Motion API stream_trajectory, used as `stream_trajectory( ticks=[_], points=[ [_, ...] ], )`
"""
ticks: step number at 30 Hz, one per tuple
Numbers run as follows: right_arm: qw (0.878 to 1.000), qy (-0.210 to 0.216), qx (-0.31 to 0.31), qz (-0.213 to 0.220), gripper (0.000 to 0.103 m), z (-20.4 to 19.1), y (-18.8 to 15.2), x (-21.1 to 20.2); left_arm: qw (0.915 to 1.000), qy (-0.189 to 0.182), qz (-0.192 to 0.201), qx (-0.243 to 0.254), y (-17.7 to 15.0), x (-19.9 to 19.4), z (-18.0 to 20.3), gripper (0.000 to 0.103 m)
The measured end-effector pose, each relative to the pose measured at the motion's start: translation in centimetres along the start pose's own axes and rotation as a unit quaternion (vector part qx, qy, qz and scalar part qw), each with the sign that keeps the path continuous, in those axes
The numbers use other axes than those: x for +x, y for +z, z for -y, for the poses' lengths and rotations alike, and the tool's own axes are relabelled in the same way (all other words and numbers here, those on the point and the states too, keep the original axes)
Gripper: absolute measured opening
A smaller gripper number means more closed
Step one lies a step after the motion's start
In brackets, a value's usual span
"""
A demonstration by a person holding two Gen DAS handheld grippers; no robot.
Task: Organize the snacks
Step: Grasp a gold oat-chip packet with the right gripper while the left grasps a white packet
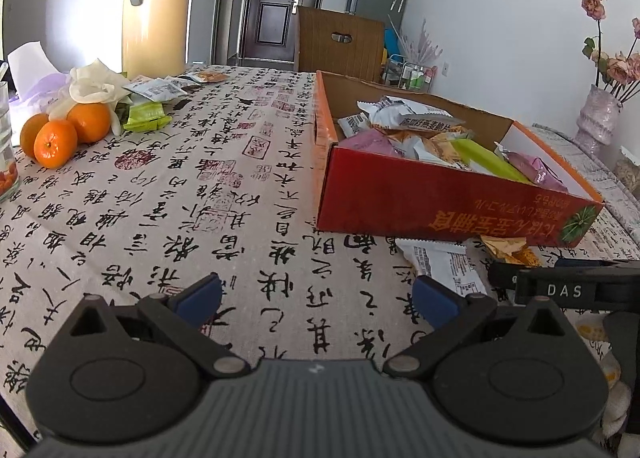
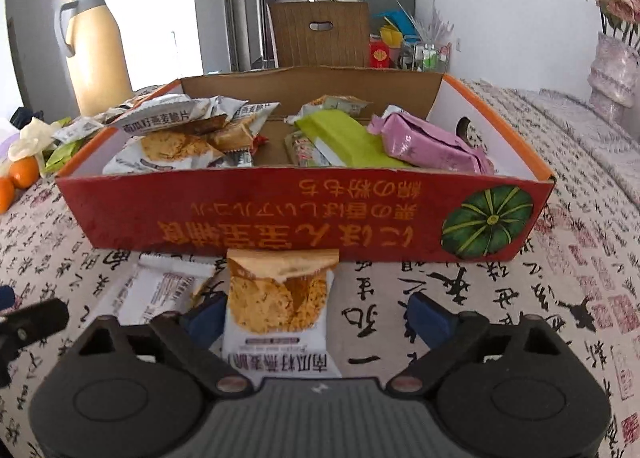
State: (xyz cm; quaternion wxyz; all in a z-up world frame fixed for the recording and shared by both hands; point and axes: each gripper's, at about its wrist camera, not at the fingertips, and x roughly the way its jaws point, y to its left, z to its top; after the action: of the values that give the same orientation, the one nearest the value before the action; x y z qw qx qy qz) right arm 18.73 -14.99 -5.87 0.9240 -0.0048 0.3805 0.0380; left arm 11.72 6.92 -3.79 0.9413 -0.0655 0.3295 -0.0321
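A red and orange cardboard box (image 2: 280, 218) stands on the calligraphy-print tablecloth and holds several snack packets, white ones on its left, green and pink ones on its right. In front of it lies an oat-crisp packet (image 2: 276, 302) between the fingers of my right gripper (image 2: 316, 318). That gripper is open: the left pad is close to the packet and the right pad stands well clear. A white packet (image 2: 156, 290) lies face down just to the left. My left gripper (image 1: 316, 298) is open over bare cloth, left of the box (image 1: 400, 198), its right finger near the white packet (image 1: 444, 266).
Loose green (image 1: 146, 116) and white packets (image 1: 160, 90) lie at the far left by three oranges (image 1: 56, 142) and a yellow thermos jug (image 1: 156, 10). A vase of flowers (image 1: 598, 118) stands at the right. A wooden chair (image 1: 340, 42) is behind the table.
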Motion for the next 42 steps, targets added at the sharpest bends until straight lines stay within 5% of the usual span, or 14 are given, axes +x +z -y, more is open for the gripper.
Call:
stream_trajectory(
  ticks=[5,7,10,24,42],
  points=[
    [0.999,0.02,-0.026,0.018,0.067,-0.8,-0.4,-0.5,1.0,0.001,-0.002,-0.001,0.0,0.0,0.0,0.103],
    [0.999,0.03,-0.034,0.024,0.047,-1.0,-0.7,-0.8,1.0,0.0,-0.003,0.0,0.0,0.1,0.0,0.103],
    [0.998,0.039,-0.043,0.031,0.04,-1.3,-1.0,-1.2,1.0,0.0,-0.003,0.0,-0.1,0.1,0.1,0.103],
    [0.997,0.034,-0.012,0.071,0.039,2.1,-1.6,-4.6,0.9993,0.037,0.001,0.004,0.5,-0.4,1.1,0.103],
    [0.995,0.007,0.04,0.092,0.039,7.7,-2.3,-6.1,0.997,0.035,-0.054,0.042,1.9,2.5,9.1,0.103]
  ],
)
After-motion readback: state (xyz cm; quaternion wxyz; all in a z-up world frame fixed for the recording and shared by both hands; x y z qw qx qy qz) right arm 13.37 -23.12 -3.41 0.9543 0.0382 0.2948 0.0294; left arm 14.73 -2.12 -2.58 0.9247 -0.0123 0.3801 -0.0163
